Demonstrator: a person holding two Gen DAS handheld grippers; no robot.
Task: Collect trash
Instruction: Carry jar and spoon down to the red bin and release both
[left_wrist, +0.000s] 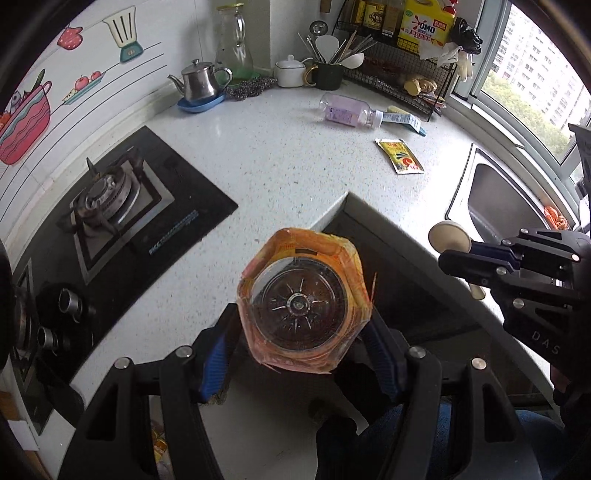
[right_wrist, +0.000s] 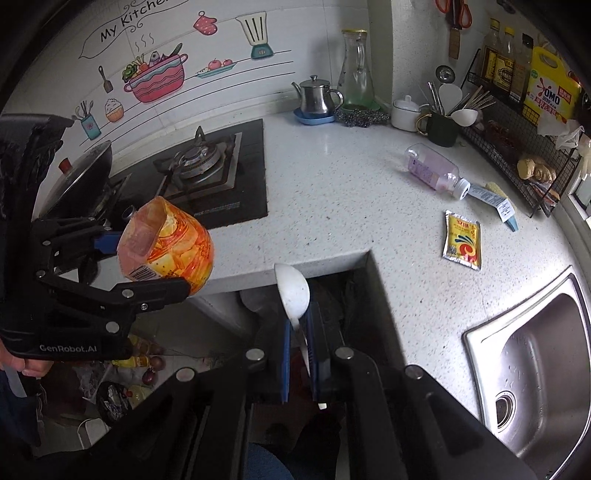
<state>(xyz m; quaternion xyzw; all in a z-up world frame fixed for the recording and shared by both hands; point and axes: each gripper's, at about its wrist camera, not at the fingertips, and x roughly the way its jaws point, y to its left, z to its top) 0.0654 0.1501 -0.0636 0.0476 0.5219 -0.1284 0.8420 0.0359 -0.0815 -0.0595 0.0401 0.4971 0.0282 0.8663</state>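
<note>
Both grippers carry trash above the counter's inner corner.

The left gripper (left_wrist: 299, 354) clamps an orange-labelled jar (left_wrist: 301, 299) at lower centre of its view; the right gripper (right_wrist: 297, 354) pinches a white plastic spoon (right_wrist: 293, 295) by its handle. A yellow sachet (right_wrist: 461, 242) and a toppled purple bottle (right_wrist: 436, 171) lie on the white countertop (right_wrist: 332, 192), centre right.

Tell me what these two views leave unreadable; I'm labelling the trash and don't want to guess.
- Orange bottle in the left tongs: left wrist view shows only its base; neck and cap hidden.
- White spoon in the right tongs: handle hidden between the pads.
- Yellow sachet: print too small to read.
- Clear bottle: label too small.
- Floor clutter: dark, blocked by the left tongs.
</note>
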